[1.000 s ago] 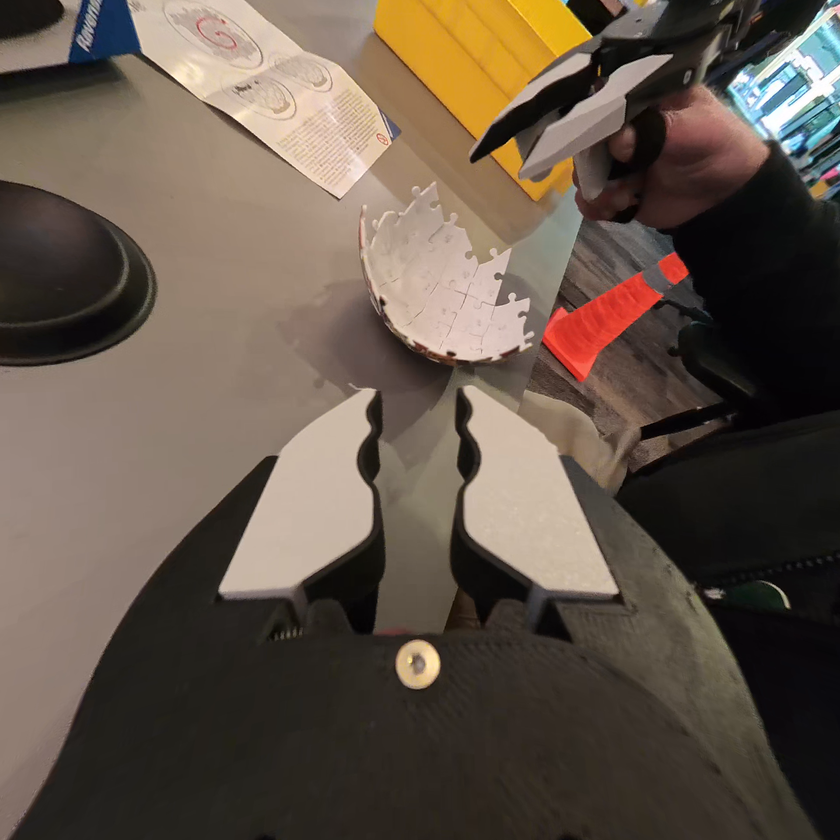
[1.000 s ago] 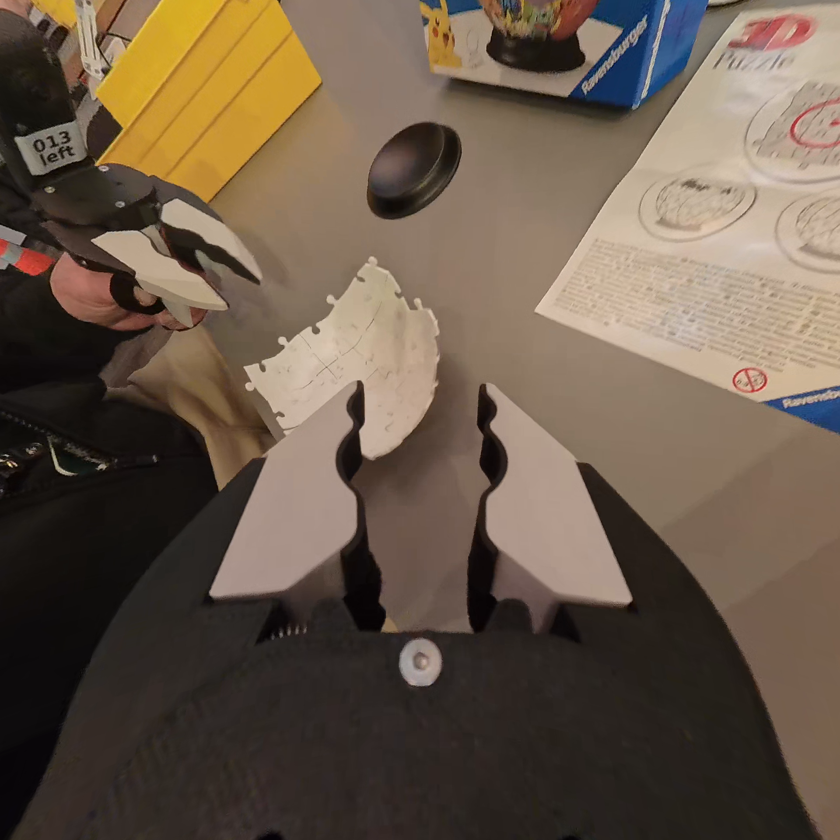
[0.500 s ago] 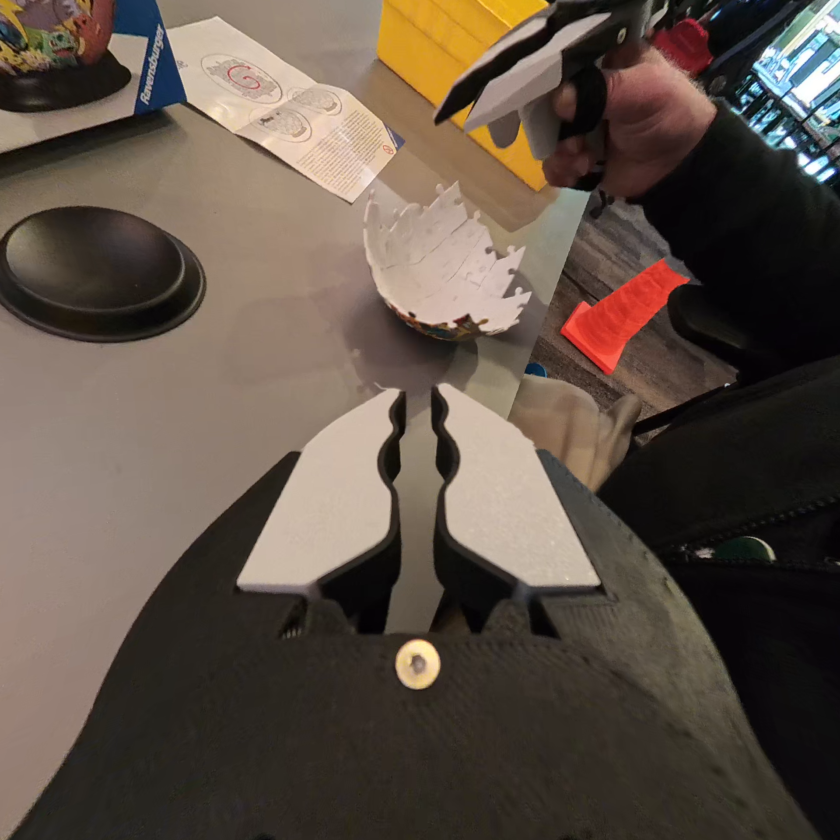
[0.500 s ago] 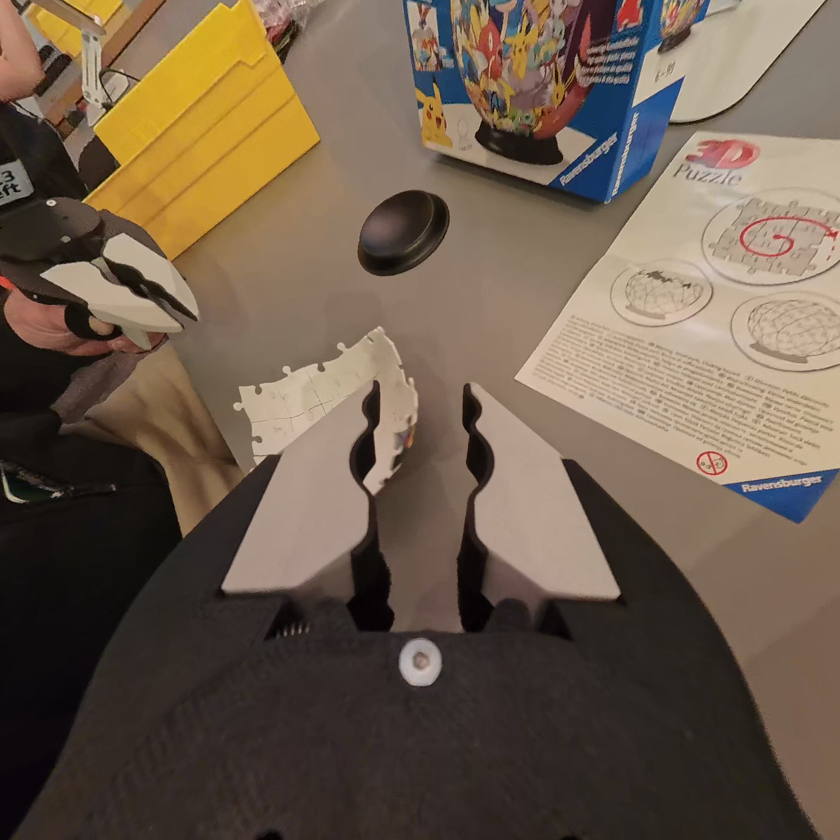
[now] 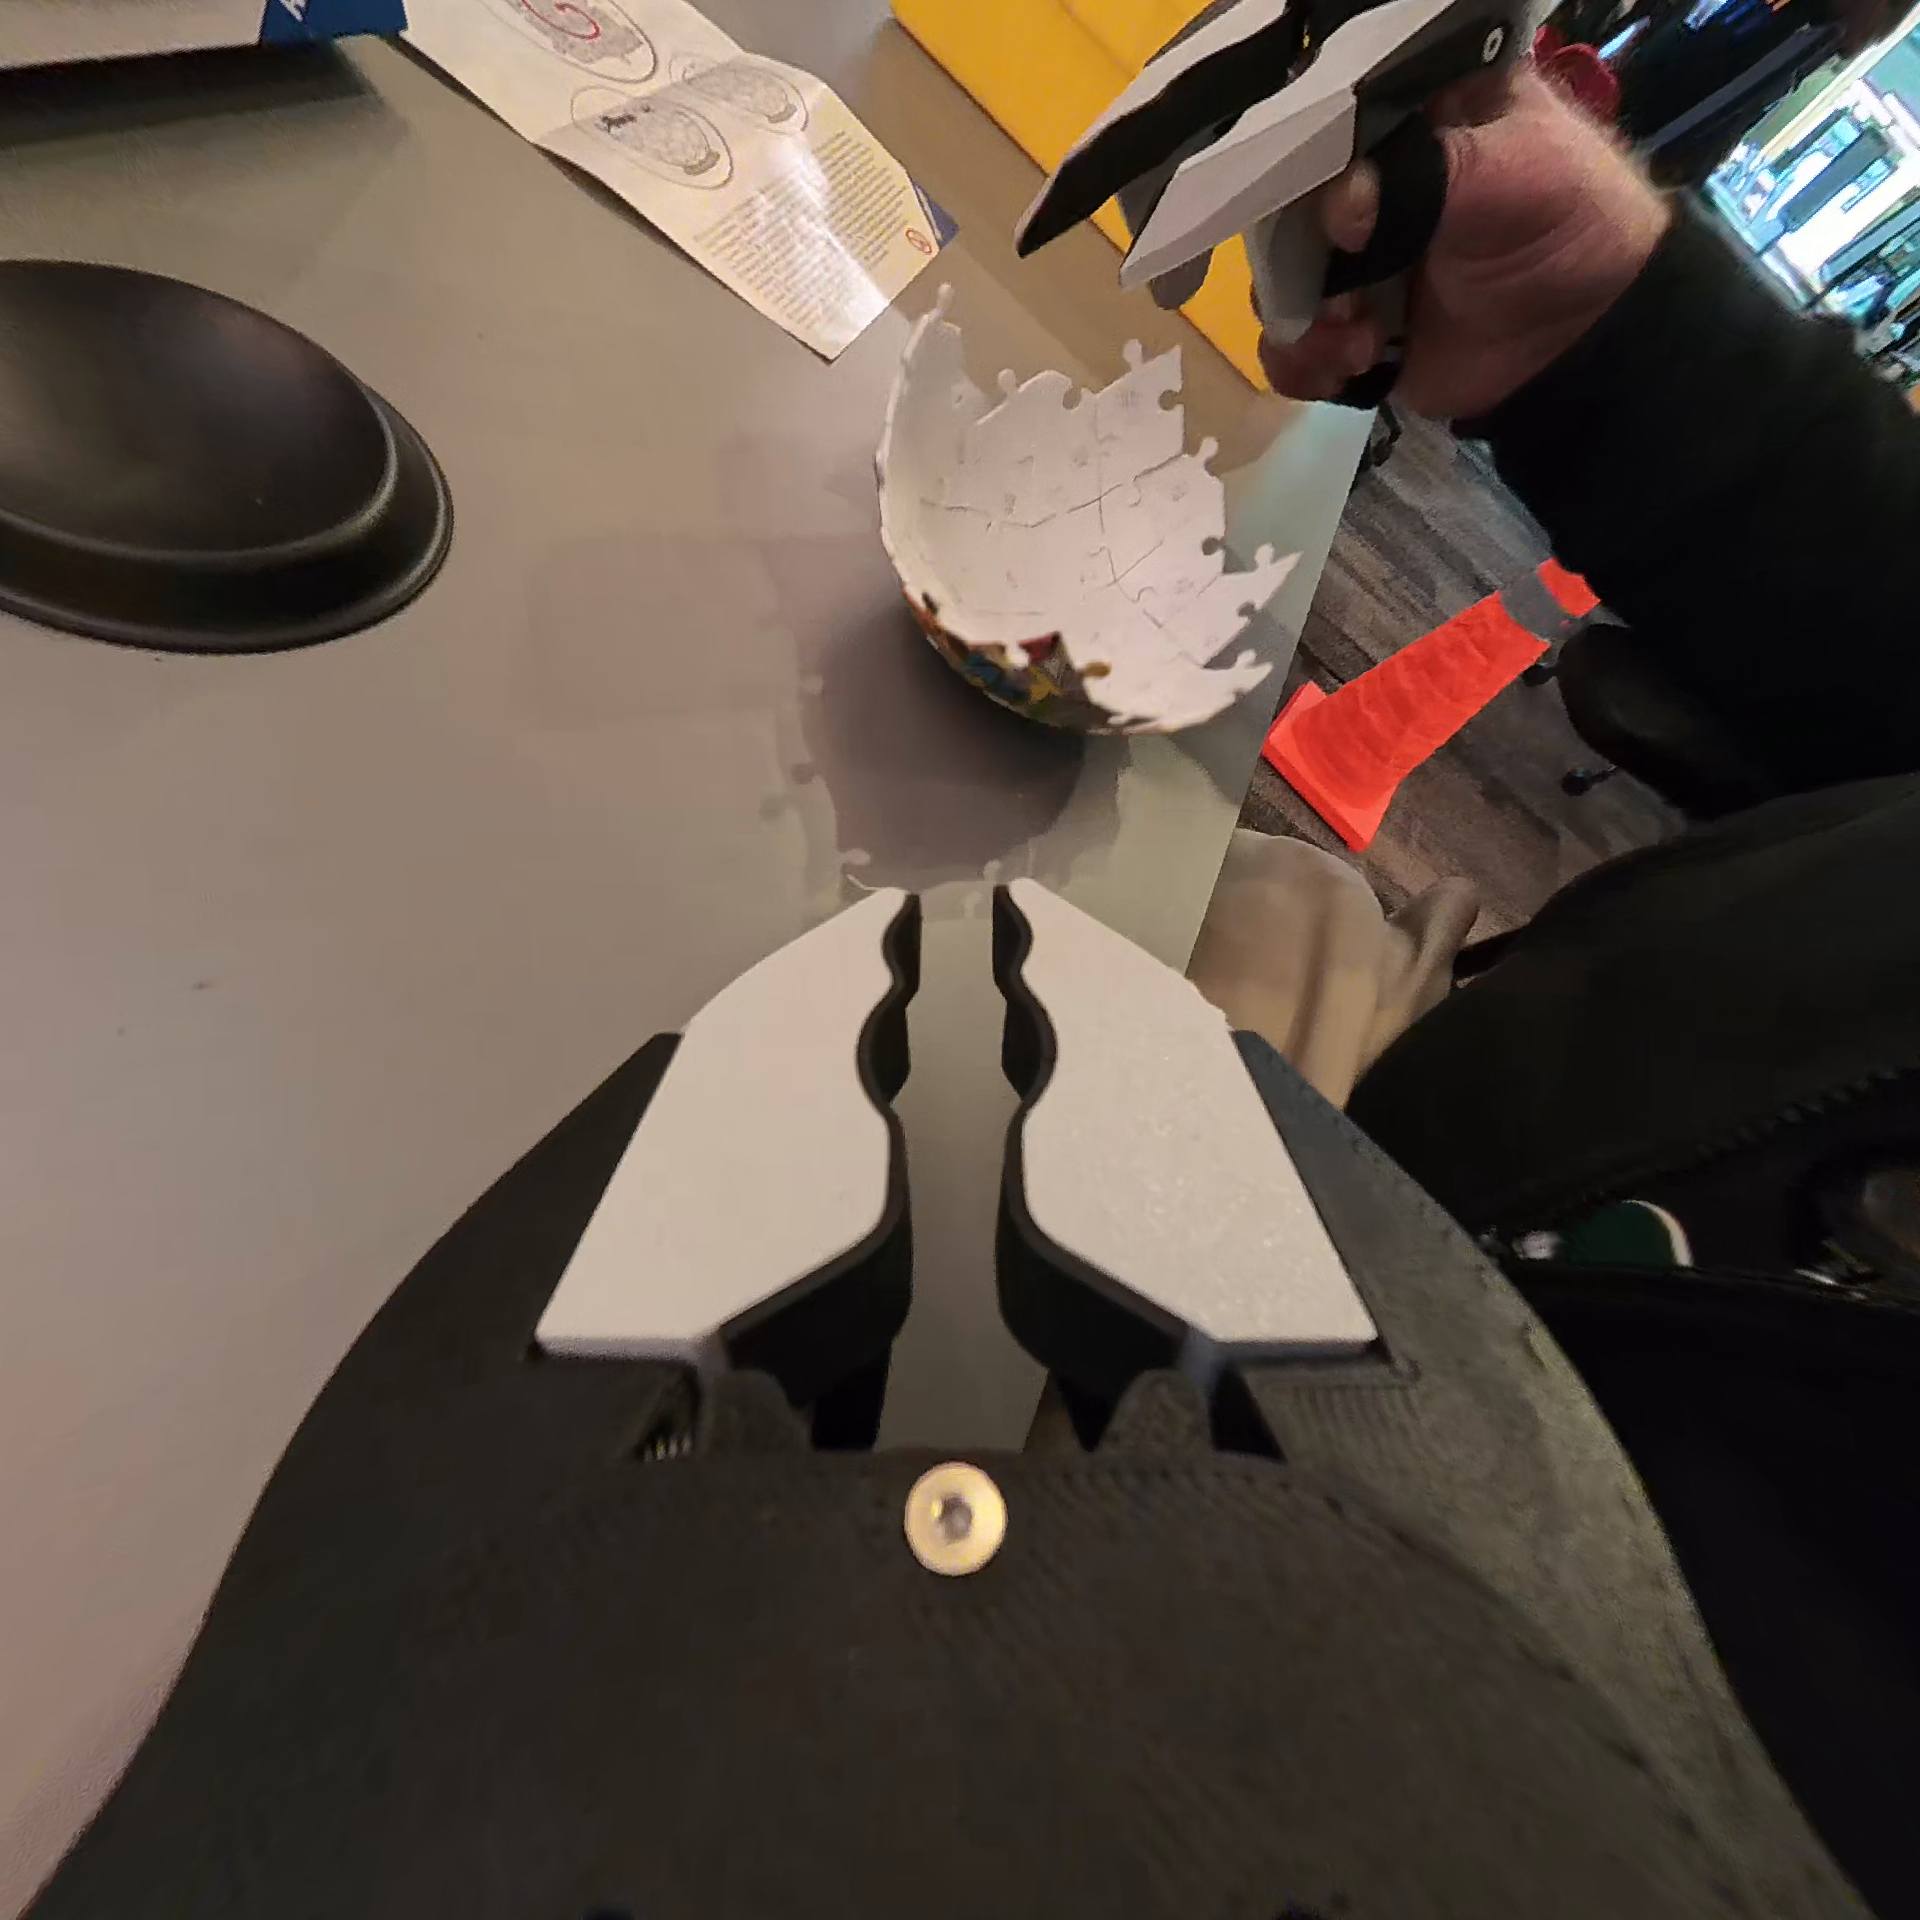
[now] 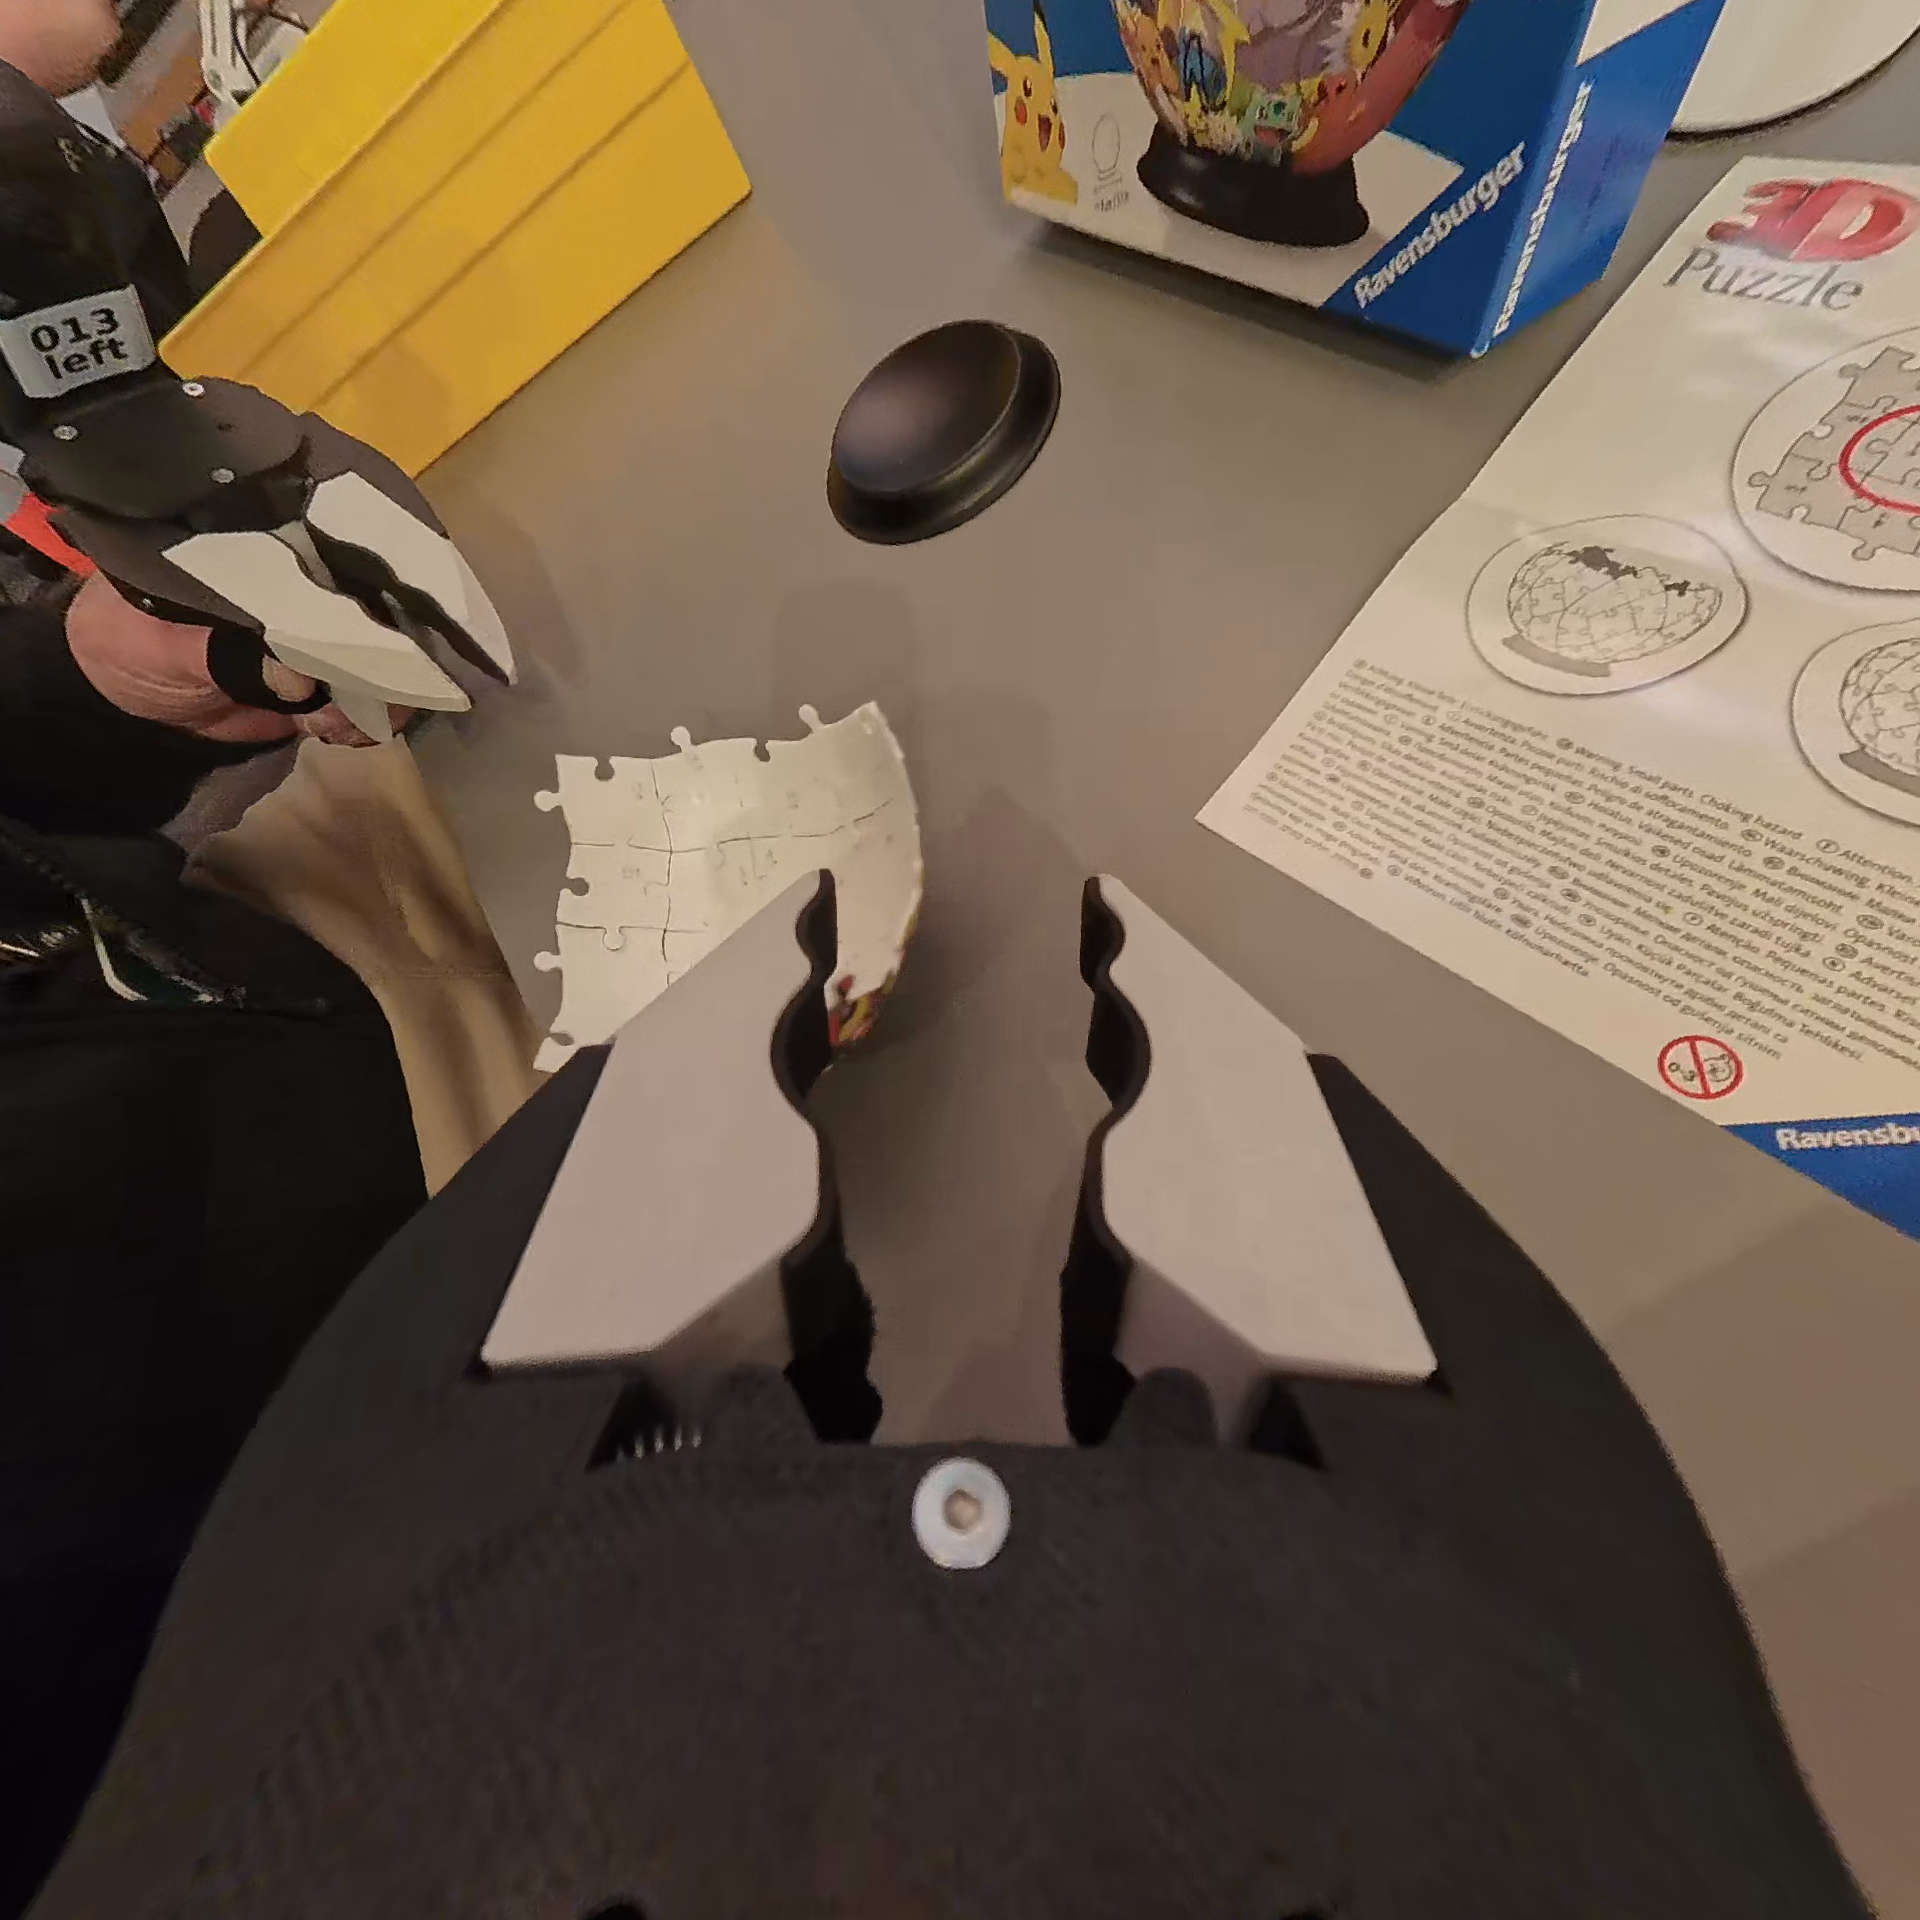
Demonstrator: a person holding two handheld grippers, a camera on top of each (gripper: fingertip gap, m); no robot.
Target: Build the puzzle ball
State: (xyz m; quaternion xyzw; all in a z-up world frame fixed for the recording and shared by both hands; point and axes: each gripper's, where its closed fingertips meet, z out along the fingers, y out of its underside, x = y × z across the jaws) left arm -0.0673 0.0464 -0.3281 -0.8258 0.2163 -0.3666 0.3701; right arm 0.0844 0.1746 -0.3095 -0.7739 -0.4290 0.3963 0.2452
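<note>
The puzzle ball shell (image 6: 727, 862) is seen at centre left of the right wrist view, on the counter (image 6: 1039, 675) near its edge. The right tool (image 6: 956, 883), spread wide and empty, is nearer; the left tool (image 5: 954, 902), narrowly parted and empty, is directed at it.

The half-built puzzle ball (image 6: 727, 862) rests on the table (image 6: 1039, 727) near its edge, hollow side up, with the stand (image 6: 940, 431) farther in behind it and the puzzle box (image 6: 1340, 145) beyond that. The instruction sheet (image 6: 1621, 727) lies flat to the right, the bin (image 6: 457, 218) far left. The left gripper (image 6: 457, 665) hovers left of the shell (not touching it), and the right gripper (image 6: 956, 894) hangs just right of it.
</note>
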